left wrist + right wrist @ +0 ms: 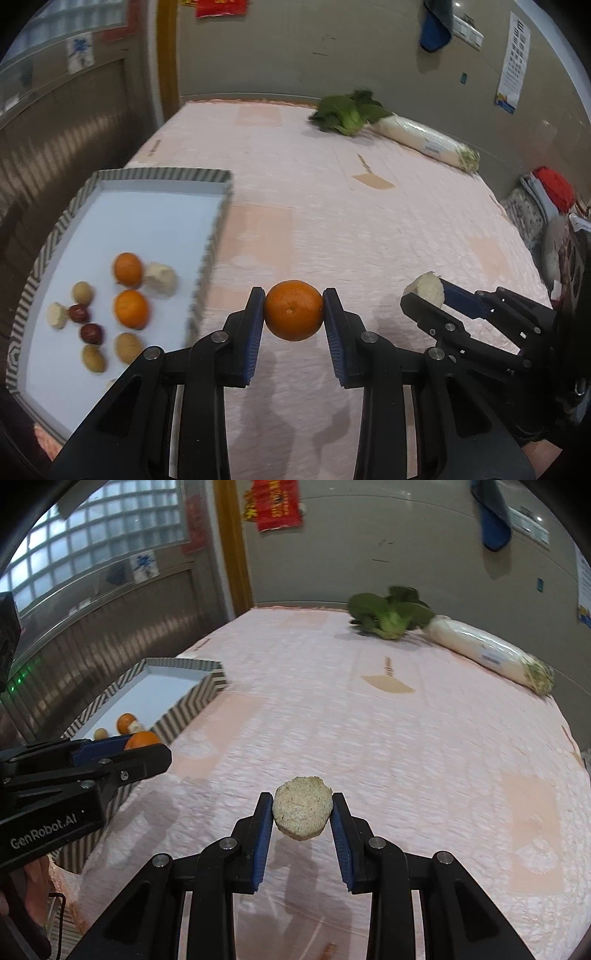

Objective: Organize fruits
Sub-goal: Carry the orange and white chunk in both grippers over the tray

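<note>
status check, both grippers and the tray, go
Left gripper shut on orange. Right gripper shut on pale rough fruit. Striped tray to the left, part filled. Path clear.

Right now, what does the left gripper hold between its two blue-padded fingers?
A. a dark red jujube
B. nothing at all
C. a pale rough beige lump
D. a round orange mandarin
D: in the left wrist view the left gripper is closed on the round orange mandarin, while the pale rough beige lump sits in the right gripper.
</note>
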